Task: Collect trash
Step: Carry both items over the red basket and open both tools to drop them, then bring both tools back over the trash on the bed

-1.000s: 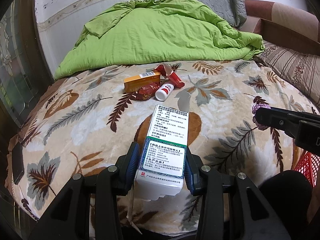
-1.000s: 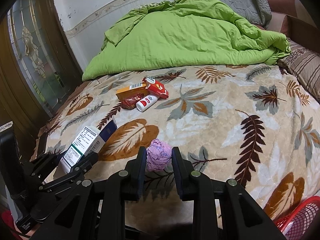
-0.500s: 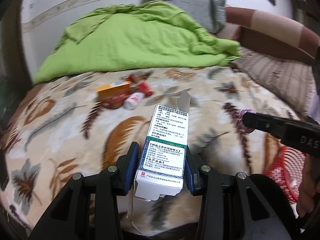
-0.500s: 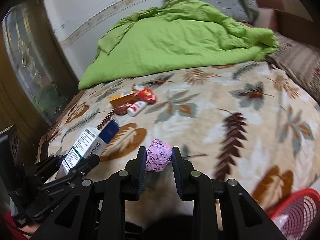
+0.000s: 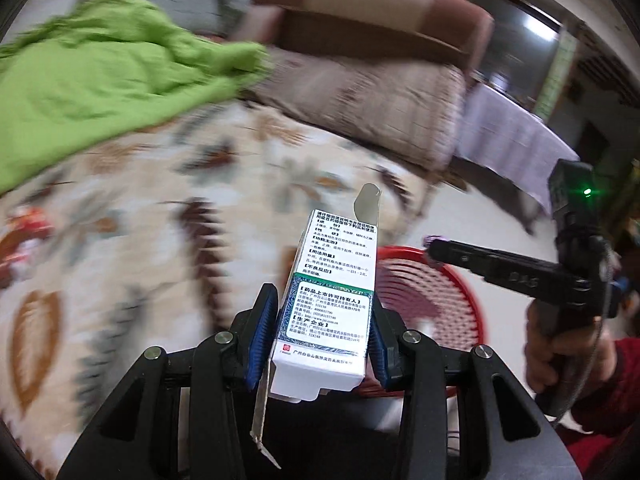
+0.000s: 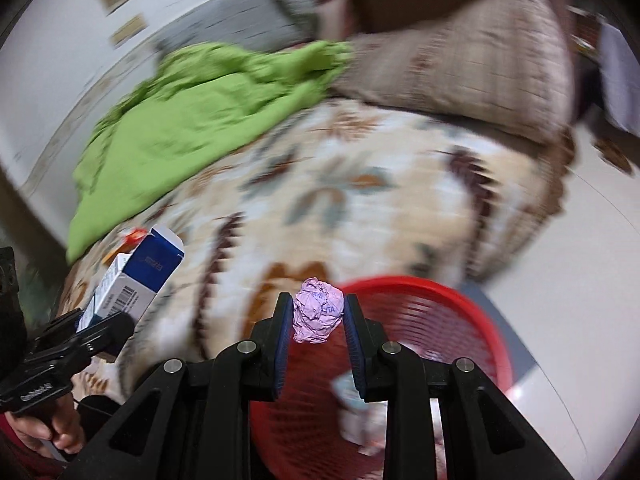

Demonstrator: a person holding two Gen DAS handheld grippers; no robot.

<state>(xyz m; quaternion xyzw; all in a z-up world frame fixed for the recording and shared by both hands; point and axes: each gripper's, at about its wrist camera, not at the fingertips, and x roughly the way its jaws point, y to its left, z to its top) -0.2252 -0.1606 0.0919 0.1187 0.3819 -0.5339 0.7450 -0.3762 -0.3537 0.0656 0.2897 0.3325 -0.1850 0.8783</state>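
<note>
My left gripper (image 5: 322, 334) is shut on a white and green medicine box (image 5: 332, 292) with an open flap, held above the bed's edge near the red mesh basket (image 5: 440, 300). The box also shows in the right wrist view (image 6: 136, 276). My right gripper (image 6: 318, 316) is shut on a crumpled pink paper ball (image 6: 318, 316), held over the rim of the red basket (image 6: 440, 312). The right gripper also shows in the left wrist view (image 5: 434, 246), above the basket. Some trash lies in the basket (image 6: 352, 408).
The bed has a leaf-patterned blanket (image 5: 160, 220), a green quilt (image 5: 100, 80) and a striped pillow (image 5: 380, 108). More trash (image 5: 20, 240) lies on the blanket at far left. The basket stands on a pale floor (image 6: 580, 260) beside the bed.
Both grippers have swung right, away from the bed's middle, with their loads. The red basket now lies under and ahead of them. The views are motion-blurred.
</note>
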